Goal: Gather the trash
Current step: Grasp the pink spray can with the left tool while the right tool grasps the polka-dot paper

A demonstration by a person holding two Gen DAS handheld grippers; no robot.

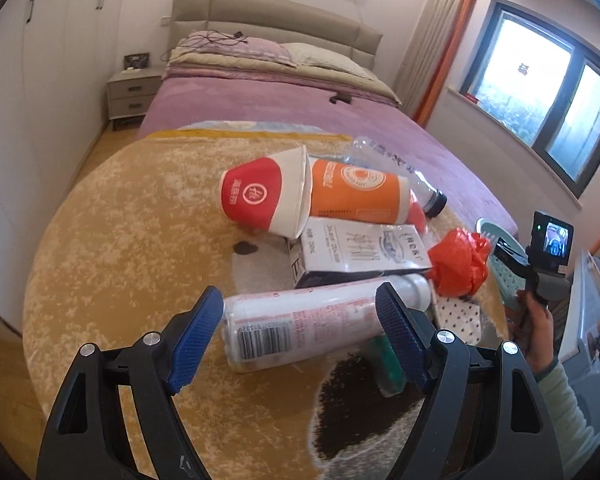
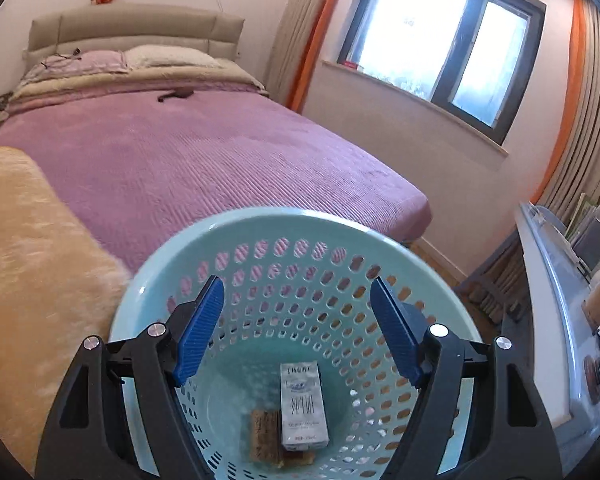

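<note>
Trash bottle [image 1: 308, 326] lies between the spread left claw [image 1: 300, 332]; right claw [image 2: 296, 328] gapes above the basket [image 2: 148, 280] rim.

Daylight pours in through the window [image 2: 444, 46], which burns out to near white in the right wrist view, its panes showing almost nothing. The room is evenly bright, shadows soft and faint. Both views bow hard at the edges, with black corners and walls curving inward. The fuzzy yellow blanket [image 2: 24, 264] at the left edge smears into blur; the centre stays fairly sharp.
</note>
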